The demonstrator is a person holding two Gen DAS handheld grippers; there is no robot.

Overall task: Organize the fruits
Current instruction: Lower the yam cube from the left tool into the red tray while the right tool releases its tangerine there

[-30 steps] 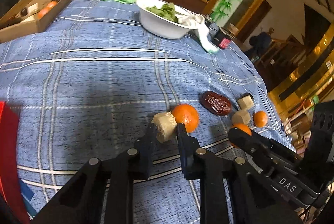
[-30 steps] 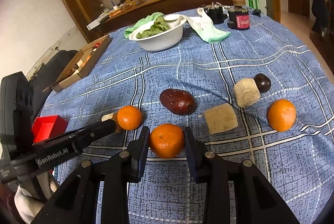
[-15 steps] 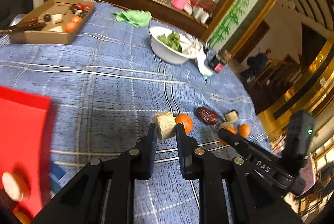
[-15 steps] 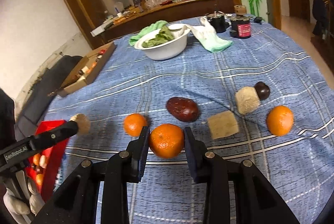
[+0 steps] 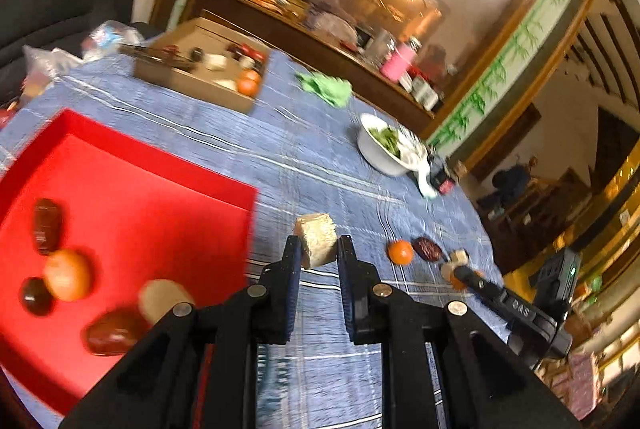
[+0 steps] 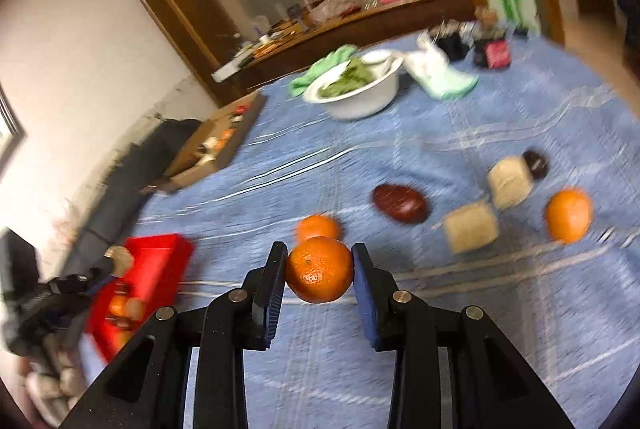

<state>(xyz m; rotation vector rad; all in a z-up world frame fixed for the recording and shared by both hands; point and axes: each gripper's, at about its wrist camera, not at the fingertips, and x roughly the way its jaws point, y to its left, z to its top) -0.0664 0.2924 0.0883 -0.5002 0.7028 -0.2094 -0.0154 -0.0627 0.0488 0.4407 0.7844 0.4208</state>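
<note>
Left wrist view: the left gripper (image 5: 318, 257) is clamped on a pale tan cube (image 5: 315, 239), pads pressing its two side faces, the block lifted clear of the blue checked tablecloth (image 5: 312, 157). The red tray (image 5: 160, 165) lies just to the left of the fingers; it already holds dark fruits, an orange one and a pale piece. The cube is near the tray's right rim but not yet over it. Judgement: carry it leftward past the rim, lower it over a bare red patch away from the fruit already there, then let the fingers part; releasing from height risks a bounce or a knock to the round fruit.

Right wrist view: the right gripper (image 6: 320, 269) grips a mandarin (image 6: 319, 268) at its widest part, held above the cloth. Behind it on the cloth lie a second mandarin (image 6: 316, 226), a dark date-like fruit (image 6: 400, 203), two tan blocks (image 6: 472, 231), a small dark fruit (image 6: 536, 163) and another orange fruit (image 6: 568, 215). The tray sits far left, with the left gripper beside it. Picture is motion-blurred. Judgement: hold back until the left gripper is out of the way at the tray, keep the squeeze light since the skin is soft, and set the mandarin down low so it does not roll.
</note>
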